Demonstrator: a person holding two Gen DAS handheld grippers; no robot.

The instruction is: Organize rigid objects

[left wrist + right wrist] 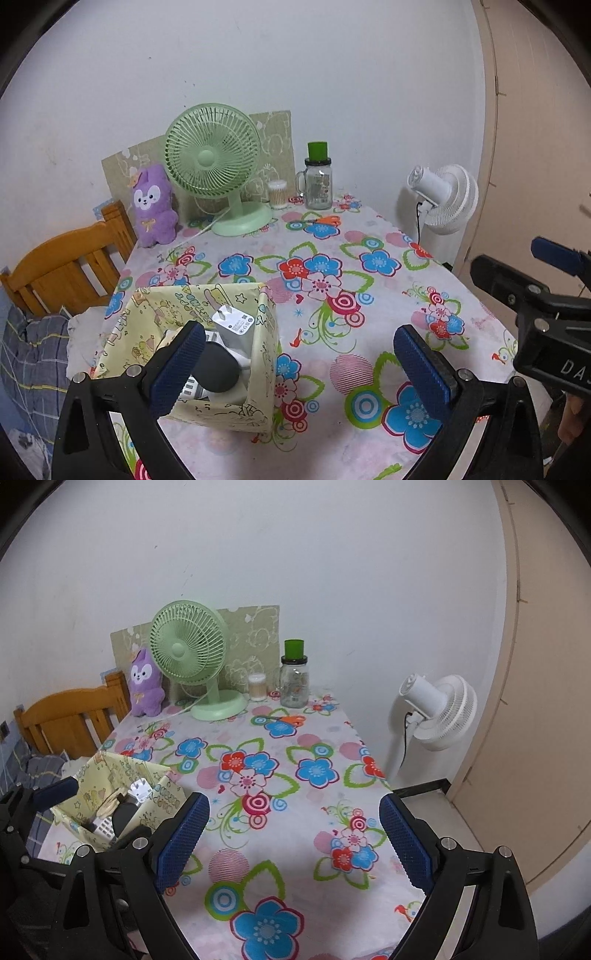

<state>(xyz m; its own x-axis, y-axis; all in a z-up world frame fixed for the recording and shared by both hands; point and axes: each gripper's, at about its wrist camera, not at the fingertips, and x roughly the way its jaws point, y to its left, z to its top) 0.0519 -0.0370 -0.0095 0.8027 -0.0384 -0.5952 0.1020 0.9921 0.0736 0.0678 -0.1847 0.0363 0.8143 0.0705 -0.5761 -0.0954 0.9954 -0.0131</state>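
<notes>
A yellow patterned fabric box [162,317] stands on the floral table at the near left. It holds a white charger plug [233,322], a dark round object [218,369] and other small items. It also shows in the right wrist view [96,794]. My left gripper [299,369] is open and empty, its left finger in front of the box. My right gripper [295,843] is open and empty above the table's near middle. Orange-handled scissors [318,220] lie near the back of the table.
At the back stand a green desk fan [214,166], a purple plush toy [153,206], a cotton swab tub [277,195] and a glass jar with a green lid [317,177]. A wooden chair [66,269] is left. A white floor fan [443,199] stands right.
</notes>
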